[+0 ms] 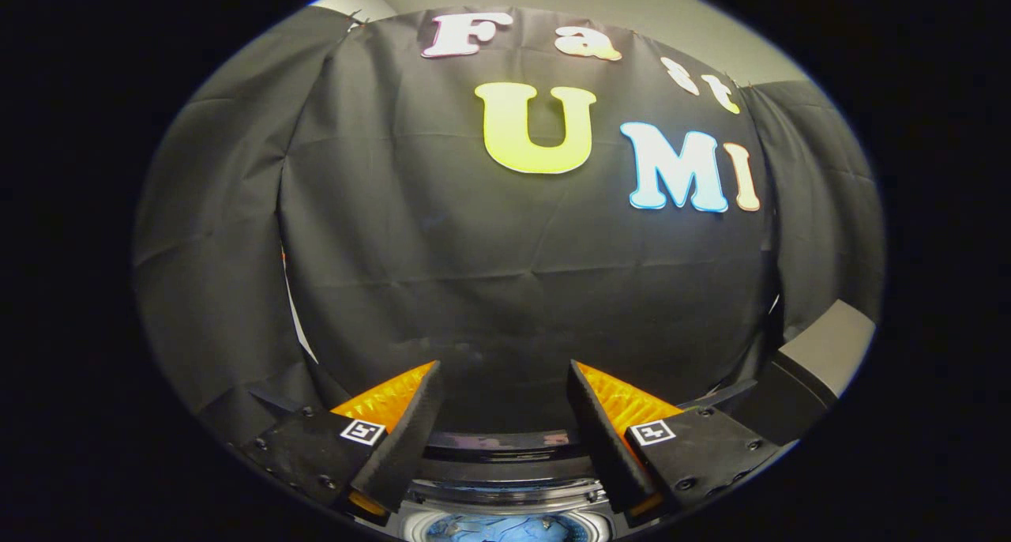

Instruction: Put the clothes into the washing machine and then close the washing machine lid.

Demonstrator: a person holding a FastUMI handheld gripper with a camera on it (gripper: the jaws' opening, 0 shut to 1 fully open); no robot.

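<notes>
My gripper (pixel 503 372) is open, with nothing between its fingers, and it points at the black cloth wall. Below and between the fingers lies the washing machine (pixel 505 447), seen from above, with its dark back rim running across between the fingers. The round drum opening (pixel 505 526) shows beneath that rim, and something bluish lies inside it; I cannot tell if it is clothing. The lid is hard to make out from here.
The black cloth wall (pixel 513 273) hangs close ahead, just beyond the machine. A grey-topped dark box or panel (pixel 821 352) stands to the right of the right finger. A pale wall shows above the cloth.
</notes>
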